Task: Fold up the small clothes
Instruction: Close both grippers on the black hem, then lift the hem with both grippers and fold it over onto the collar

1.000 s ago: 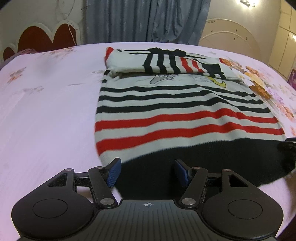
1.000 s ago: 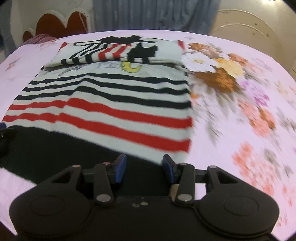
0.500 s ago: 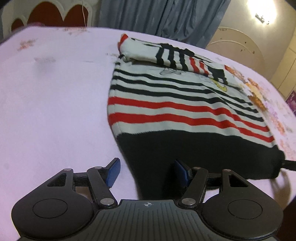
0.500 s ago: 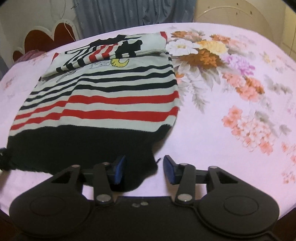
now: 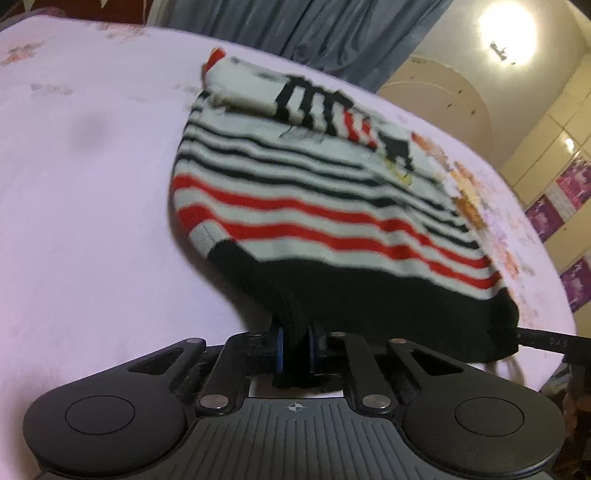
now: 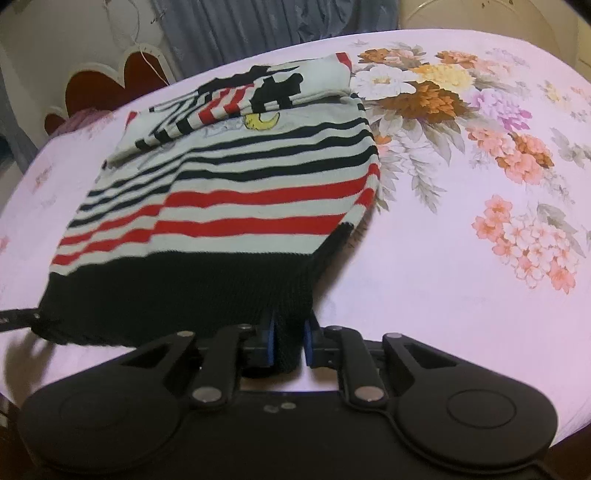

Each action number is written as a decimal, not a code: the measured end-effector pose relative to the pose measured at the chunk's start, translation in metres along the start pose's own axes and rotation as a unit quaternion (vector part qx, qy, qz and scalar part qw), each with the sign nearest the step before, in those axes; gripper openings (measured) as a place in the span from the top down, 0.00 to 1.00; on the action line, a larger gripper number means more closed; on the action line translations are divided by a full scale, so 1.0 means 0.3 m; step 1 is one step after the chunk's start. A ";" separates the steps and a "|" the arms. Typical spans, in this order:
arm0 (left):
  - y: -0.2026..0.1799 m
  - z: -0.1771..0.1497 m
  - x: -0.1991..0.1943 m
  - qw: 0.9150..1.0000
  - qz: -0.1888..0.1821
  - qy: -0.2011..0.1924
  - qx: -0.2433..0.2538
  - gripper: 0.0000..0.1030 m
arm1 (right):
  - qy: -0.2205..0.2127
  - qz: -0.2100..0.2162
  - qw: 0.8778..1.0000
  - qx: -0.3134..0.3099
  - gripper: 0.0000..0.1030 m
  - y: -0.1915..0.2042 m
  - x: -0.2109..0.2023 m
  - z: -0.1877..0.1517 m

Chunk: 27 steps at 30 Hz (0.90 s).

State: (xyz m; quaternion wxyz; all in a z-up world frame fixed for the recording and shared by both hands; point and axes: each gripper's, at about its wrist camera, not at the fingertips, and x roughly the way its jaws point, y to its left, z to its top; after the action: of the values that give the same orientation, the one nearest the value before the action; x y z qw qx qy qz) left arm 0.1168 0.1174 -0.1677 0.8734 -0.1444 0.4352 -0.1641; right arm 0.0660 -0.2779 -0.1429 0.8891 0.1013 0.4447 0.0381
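Observation:
A small knitted sweater (image 5: 332,221) with black, red and white stripes lies flat on the bed, its sleeves (image 5: 295,99) folded across the chest at the far end. The wide black hem is nearest to me. My left gripper (image 5: 294,332) is closing its jaws, and its blue pads pinch the hem's left corner, which rises off the sheet. In the right wrist view the sweater (image 6: 240,184) runs away from my right gripper (image 6: 288,328), whose jaws are also closing, with the hem's right corner bunched between the pads.
The bed sheet (image 5: 74,184) is pale pink, with a large flower print (image 6: 480,184) to the right of the sweater. A red and white headboard (image 6: 103,85) and blue curtains (image 5: 295,29) stand behind the bed. The bed's near edge lies just under both grippers.
Both grippers went from open around the black hem to pinched on its two corners. The hem has bunched up and lifted a little, and both views have rolled.

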 end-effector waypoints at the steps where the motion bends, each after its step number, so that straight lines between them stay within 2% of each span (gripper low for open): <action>1: -0.004 0.011 -0.009 1.000 -0.004 -0.007 0.004 0.89 | -0.006 0.003 1.000 0.003 0.87 0.001 -0.011 0.007; 6: -0.059 0.105 -0.052 0.998 -0.027 -0.052 0.027 0.90 | -0.039 0.025 0.999 0.007 0.87 0.009 -0.075 0.063; 13: -0.090 0.243 -0.071 0.994 -0.033 -0.099 0.038 0.90 | -0.083 0.062 0.994 0.029 0.87 0.006 -0.115 0.182; 18: -0.094 0.332 -0.040 0.992 -0.034 -0.117 0.034 0.90 | -0.107 0.083 0.990 0.043 0.88 0.004 -0.098 0.285; 27: -0.112 0.492 0.050 0.989 -0.029 -0.145 0.024 0.90 | -0.135 0.089 0.986 0.033 0.88 0.011 -0.003 0.489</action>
State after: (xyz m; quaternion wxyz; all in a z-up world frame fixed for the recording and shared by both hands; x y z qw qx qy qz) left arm 0.2393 0.0969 -0.0796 0.9255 -0.1580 0.2950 -0.1774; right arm 0.1826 -0.2963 -0.0557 0.9300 0.1744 0.3112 0.0881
